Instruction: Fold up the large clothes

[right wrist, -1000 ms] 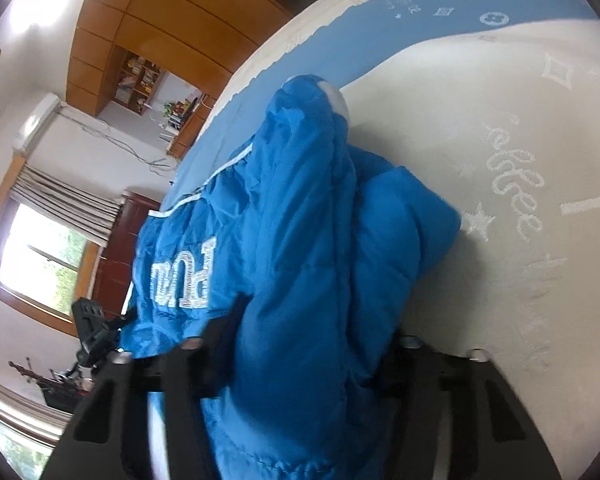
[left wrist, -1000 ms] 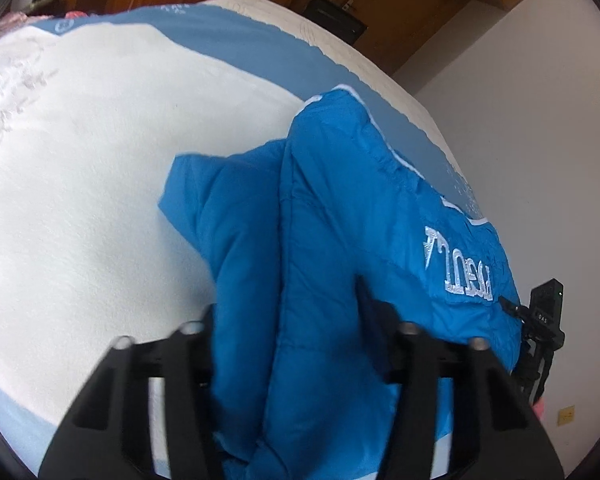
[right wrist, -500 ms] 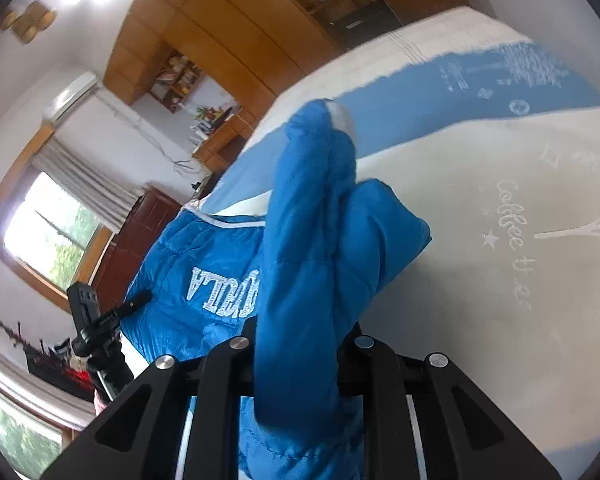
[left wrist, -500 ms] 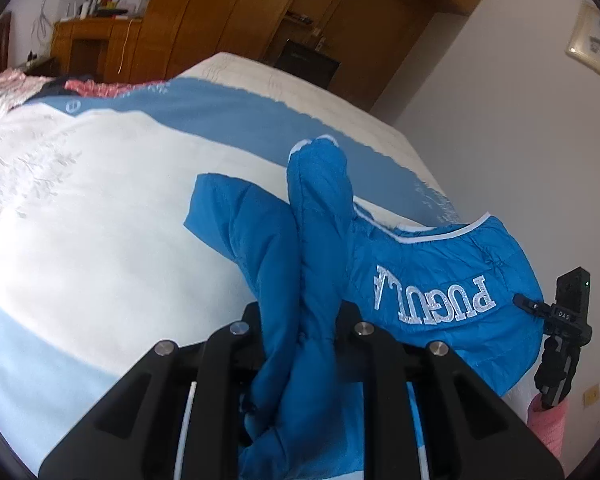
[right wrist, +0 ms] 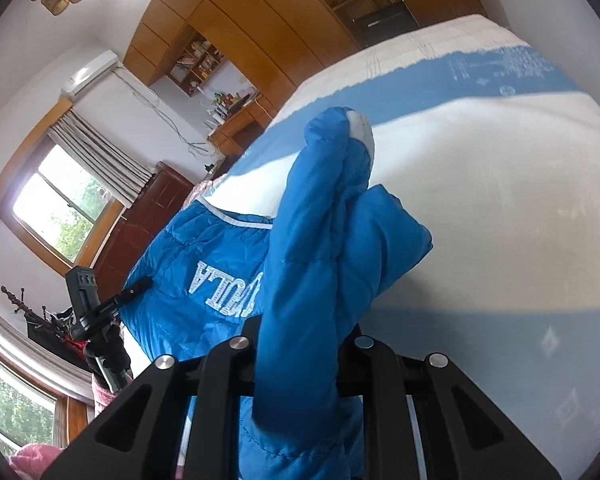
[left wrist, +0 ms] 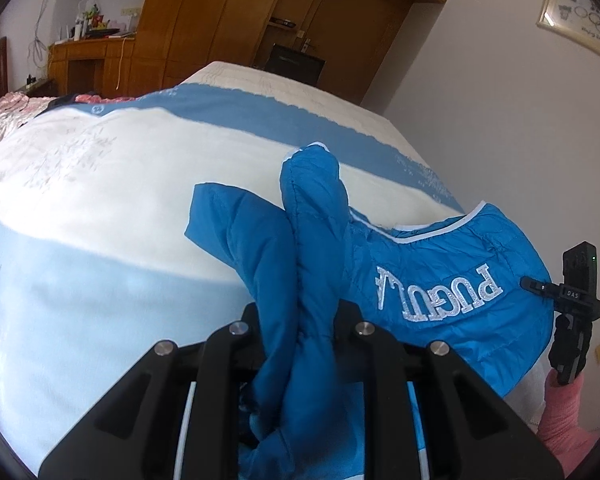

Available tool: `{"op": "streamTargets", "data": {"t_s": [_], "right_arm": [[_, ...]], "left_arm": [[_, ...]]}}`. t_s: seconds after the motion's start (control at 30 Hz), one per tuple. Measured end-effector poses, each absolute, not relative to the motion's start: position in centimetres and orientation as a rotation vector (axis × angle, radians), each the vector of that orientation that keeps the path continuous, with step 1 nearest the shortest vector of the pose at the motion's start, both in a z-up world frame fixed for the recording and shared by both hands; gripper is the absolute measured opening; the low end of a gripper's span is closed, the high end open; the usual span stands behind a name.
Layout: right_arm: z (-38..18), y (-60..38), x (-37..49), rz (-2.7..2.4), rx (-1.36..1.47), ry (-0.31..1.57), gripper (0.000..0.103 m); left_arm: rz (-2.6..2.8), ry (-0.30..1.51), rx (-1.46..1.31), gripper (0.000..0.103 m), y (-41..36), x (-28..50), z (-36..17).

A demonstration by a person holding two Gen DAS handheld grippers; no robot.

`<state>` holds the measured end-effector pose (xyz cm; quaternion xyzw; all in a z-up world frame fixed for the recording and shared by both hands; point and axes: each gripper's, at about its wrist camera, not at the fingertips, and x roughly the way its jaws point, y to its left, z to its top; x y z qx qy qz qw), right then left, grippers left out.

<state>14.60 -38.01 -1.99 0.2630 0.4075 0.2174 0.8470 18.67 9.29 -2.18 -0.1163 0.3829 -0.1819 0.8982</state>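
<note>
1. Left wrist view: the left gripper pinches a bunched fold of the blue jacket, which rises between its fingers. The rest of the jacket hangs over the bed. The right gripper shows at the jacket's far edge.
2. Right wrist view: the right gripper is clamped on another thick fold of the jacket above the bed. The left gripper shows beyond.

The jacket is bright blue with white piping and silver lettering; the bedspread is cream and blue-banded.
</note>
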Motion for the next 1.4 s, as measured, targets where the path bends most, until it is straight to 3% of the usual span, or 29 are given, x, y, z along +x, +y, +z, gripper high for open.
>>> {"op": "streamTargets", "data": {"t_s": [0.2,0.4,0.67,0.87,1.1,1.4], "right_arm": [[-5.6,-38.9,14.0,0.417,0.618,0.92,0.018],[-8.9,-39.1,14.1,0.358,0.633,0.974,0.02],[-10.8,-38.3,13.2,0.316,0.608,0.93,0.024],[-10.6,-37.9,13.4,0.302,0.606,0.911,0.028],[-8.4,-37.0,12.7,0.221,0.486,0.942,0.042],[-2.6,-36.1,7.3,0.128,0.312,0.839,0.041]], "left_arm": [[-0.319,0.846,-0.243,0.02,10.1,18.4,-6.0],[-0.303,0.87,-0.243,0.03,10.7,17.4,-8.8],[-0.283,0.848,-0.185,0.037,10.0,17.4,-10.5],[-0.277,0.824,-0.177,0.039,10.1,17.1,-10.9],[-0.233,0.839,-0.21,0.047,10.5,16.6,-9.7],[-0.09,0.723,-0.094,0.046,11.2,12.1,-4.5]]}}
